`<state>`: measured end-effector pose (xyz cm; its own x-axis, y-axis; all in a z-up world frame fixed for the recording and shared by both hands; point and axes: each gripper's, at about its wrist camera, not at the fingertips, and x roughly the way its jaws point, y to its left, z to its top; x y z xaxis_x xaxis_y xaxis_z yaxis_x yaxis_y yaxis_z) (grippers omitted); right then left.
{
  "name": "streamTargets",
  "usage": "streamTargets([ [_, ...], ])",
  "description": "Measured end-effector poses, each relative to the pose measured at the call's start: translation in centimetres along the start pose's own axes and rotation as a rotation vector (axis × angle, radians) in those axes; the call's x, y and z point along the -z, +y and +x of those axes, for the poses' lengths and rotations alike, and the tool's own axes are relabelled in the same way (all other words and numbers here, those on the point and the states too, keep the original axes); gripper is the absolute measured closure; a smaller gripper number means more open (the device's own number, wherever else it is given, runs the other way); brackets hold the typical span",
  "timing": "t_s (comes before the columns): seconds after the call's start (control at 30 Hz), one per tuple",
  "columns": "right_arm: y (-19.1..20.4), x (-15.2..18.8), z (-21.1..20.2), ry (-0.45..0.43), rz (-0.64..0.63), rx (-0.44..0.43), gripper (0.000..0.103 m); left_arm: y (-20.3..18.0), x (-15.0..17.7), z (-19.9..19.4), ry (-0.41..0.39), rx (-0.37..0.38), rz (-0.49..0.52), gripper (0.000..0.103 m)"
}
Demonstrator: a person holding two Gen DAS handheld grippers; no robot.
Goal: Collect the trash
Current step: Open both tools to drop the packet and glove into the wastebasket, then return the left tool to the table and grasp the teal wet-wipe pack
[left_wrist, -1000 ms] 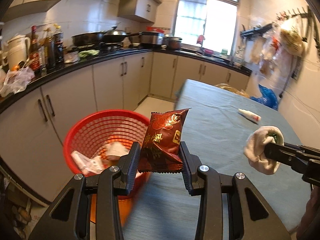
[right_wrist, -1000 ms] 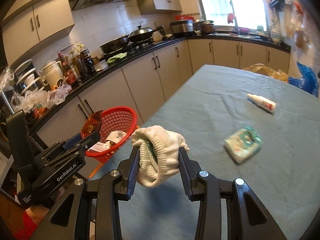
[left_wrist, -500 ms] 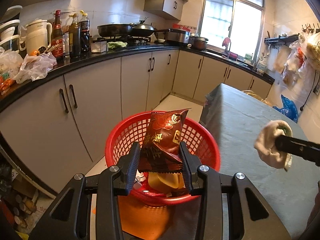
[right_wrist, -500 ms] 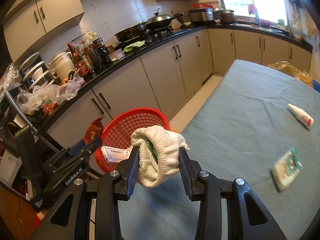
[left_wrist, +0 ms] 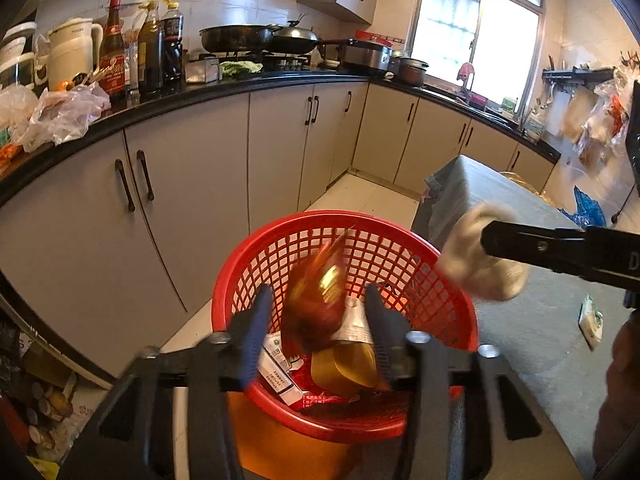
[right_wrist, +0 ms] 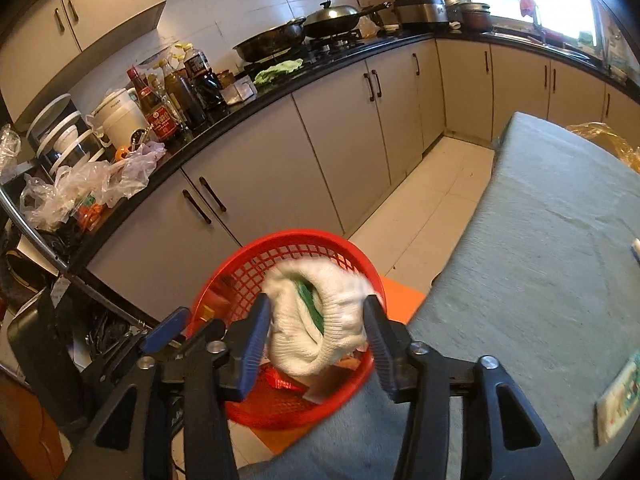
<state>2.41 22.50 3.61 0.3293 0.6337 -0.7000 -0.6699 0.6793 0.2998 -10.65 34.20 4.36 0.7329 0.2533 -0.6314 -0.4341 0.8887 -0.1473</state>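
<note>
The red mesh basket (left_wrist: 256, 264) stands on the floor by the table corner; it also shows in the right wrist view (right_wrist: 240, 268). My left gripper (left_wrist: 318, 316) hangs over it with its jaws apart; the red snack packet (left_wrist: 316, 300), blurred, is loose between them and falling into the basket. My right gripper (right_wrist: 316, 320) is shut on a rolled white cloth with green inside (right_wrist: 316, 324), held over the basket's near rim. The cloth also shows in the left wrist view (left_wrist: 476, 260).
The basket holds a gold pouch (left_wrist: 352, 364) and a white box (left_wrist: 276, 376). The grey-covered table (right_wrist: 552, 240) carries a green packet (right_wrist: 618, 396). Beige cabinets (left_wrist: 192, 184) under a cluttered black counter (left_wrist: 168, 100) run along the left.
My left gripper opened and let go of the snack packet, which is dropping into the basket. My right gripper carried the cloth left, over the basket's rim.
</note>
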Motion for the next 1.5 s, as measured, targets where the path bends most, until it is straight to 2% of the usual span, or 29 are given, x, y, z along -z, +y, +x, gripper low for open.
streamTargets([
  [0.13, -0.8, 0.2, -0.2, -0.006, 0.013, -0.008, 0.048, 0.0, -0.1, -0.1, -0.010, 0.005, 0.004, 0.042],
  [0.33, -3.0, 1.4, -2.5, -0.031, 0.037, 0.018, 0.048, -1.4, -0.1, -0.8, -0.019, 0.028, 0.030, 0.041],
  [0.77, -9.3, 4.9, -10.1, -0.116, 0.121, 0.093, 0.048, -9.4, 0.9, -3.5, -0.032, 0.101, 0.184, 0.036],
  [0.9, -13.1, 6.1, -12.9, -0.152, 0.178, 0.131, 0.048, -13.3, 1.5, -4.2, -0.023, 0.136, 0.261, 0.033],
  [1.1, -19.6, 7.7, -17.7, -0.220, 0.276, 0.187, 0.047, -20.5, 2.6, -4.7, 0.004, 0.211, 0.408, 0.023],
  [1.17, -21.8, 8.0, -19.0, -0.242, 0.305, 0.222, 0.043, -23.0, 3.1, -4.6, 0.020, 0.235, 0.460, 0.022],
  [1.37, -28.4, 8.9, -21.2, -0.276, 0.369, 0.312, 0.040, -31.6, 5.1, -2.5, 0.116, 0.307, 0.688, 0.019],
  [1.5, -31.9, 10.2, -21.5, -0.288, 0.460, 0.265, 0.040, -35.3, 5.5, 0.0, 0.191, 0.321, 0.786, 0.019],
])
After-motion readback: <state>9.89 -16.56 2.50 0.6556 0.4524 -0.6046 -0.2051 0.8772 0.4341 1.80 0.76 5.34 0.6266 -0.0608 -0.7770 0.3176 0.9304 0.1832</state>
